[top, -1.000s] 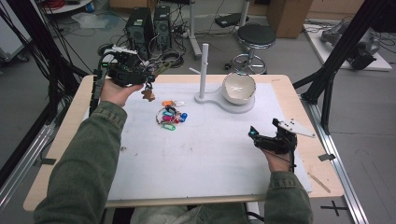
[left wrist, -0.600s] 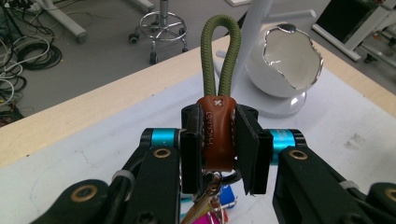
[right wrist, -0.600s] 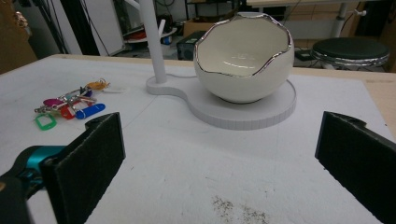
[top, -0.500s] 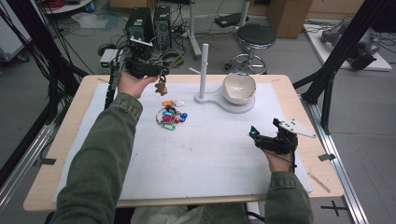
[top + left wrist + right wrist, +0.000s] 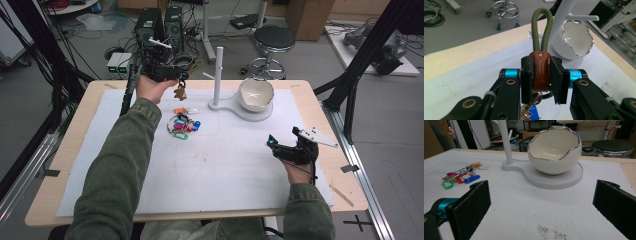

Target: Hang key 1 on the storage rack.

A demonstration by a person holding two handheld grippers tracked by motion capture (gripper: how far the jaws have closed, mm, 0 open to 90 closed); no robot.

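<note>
A pale wooden table carries a white mat over most of its top. On the mat, toward the far edge, stands a white stand with a post and a bowl; left of it lie coloured key tags.

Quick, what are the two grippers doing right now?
Left gripper: shut on the keychain.
Right gripper: open, holding nothing.

Stand post and bowl block the mat's far edge.
</note>
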